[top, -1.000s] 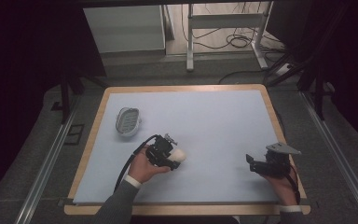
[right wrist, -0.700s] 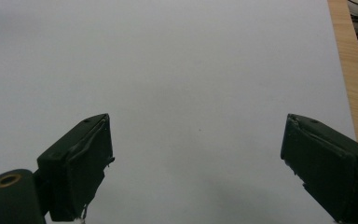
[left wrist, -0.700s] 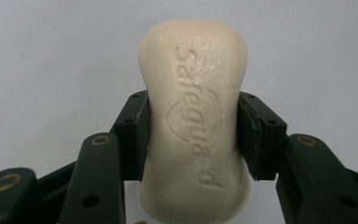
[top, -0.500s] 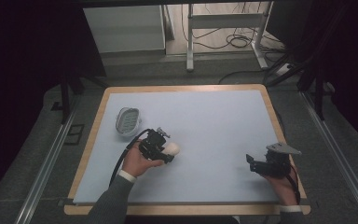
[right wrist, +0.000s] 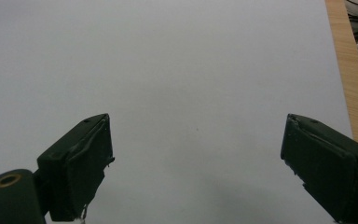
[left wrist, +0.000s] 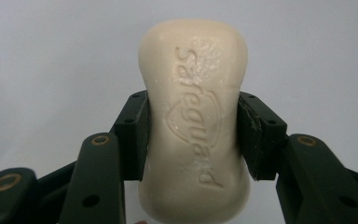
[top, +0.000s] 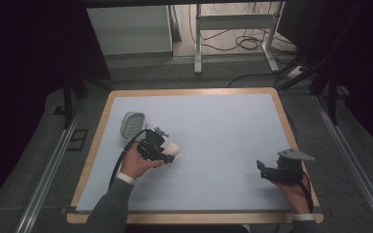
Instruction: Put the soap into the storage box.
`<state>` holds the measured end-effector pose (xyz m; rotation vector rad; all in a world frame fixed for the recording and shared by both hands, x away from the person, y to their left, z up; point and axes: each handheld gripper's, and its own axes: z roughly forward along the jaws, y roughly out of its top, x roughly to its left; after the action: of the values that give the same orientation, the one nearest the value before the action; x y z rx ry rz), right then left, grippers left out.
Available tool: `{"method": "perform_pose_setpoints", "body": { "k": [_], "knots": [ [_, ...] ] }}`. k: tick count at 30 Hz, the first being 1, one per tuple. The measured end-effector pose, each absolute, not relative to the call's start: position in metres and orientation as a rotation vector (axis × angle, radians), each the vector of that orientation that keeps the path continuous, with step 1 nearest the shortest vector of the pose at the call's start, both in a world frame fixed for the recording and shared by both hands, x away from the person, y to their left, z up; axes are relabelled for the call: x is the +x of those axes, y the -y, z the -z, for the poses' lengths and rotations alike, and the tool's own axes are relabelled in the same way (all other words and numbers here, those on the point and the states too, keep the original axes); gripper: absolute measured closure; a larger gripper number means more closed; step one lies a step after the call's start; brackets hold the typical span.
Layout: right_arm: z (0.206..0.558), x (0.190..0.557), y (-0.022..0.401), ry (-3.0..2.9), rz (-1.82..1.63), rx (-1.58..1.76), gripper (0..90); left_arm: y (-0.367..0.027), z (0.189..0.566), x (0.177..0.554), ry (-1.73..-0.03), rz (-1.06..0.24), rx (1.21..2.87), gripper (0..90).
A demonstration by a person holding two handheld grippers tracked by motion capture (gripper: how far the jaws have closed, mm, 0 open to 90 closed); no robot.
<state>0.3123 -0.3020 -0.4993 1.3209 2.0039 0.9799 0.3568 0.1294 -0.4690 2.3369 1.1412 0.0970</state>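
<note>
**Inspector:** Start at the left of the desk point(top: 252, 121). What stands there?

**Assistant:** A pale oval soap dish point(top: 132, 123), near the left edge of the blue-grey surface. Nothing appears to lie in it, though it is small in the high view.

**Inspector:** Next along?

**Assistant:** The left claw point(top: 167, 151), just beside the dish on its near right. Its jaws are clamped on a cream bar of soap point(left wrist: 196, 116); in the left gripper view the pads point(left wrist: 135, 135) press on the bar's waist from both sides, embossed face toward the camera. In the high view the soap point(top: 173, 148) pokes out of the claw above the desk, apart from the dish.

**Inspector:** And the right side?

**Assistant:** The right claw point(top: 261, 166) rests near the right front corner, well apart from the rest. Its jaws stand wide with nothing between them point(right wrist: 196, 154).

**Inspector:** Step in hand?

**Assistant:** In my judgement, a carry: soap gripped and clear of the desk, likely bound for the dish.

**Inspector:** Next move?

**Assistant:** Bring the bar over the dish's hollow, lay its long side along the oval, lower until it seats, then release. The bar may be slippery, so a steady grip matters.
</note>
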Motion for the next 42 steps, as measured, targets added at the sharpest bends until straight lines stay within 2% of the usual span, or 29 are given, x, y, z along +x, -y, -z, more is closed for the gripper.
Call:
{"method": "perform_pose_setpoints", "body": {
  "k": [42],
  "knots": [
    [0.501, 0.313, 0.302, -2.007, -0.976, 1.33, 9.0, -0.18, 0.461, 0.39, -1.306, -0.13, 2.251, 49.4]
  ]
}}
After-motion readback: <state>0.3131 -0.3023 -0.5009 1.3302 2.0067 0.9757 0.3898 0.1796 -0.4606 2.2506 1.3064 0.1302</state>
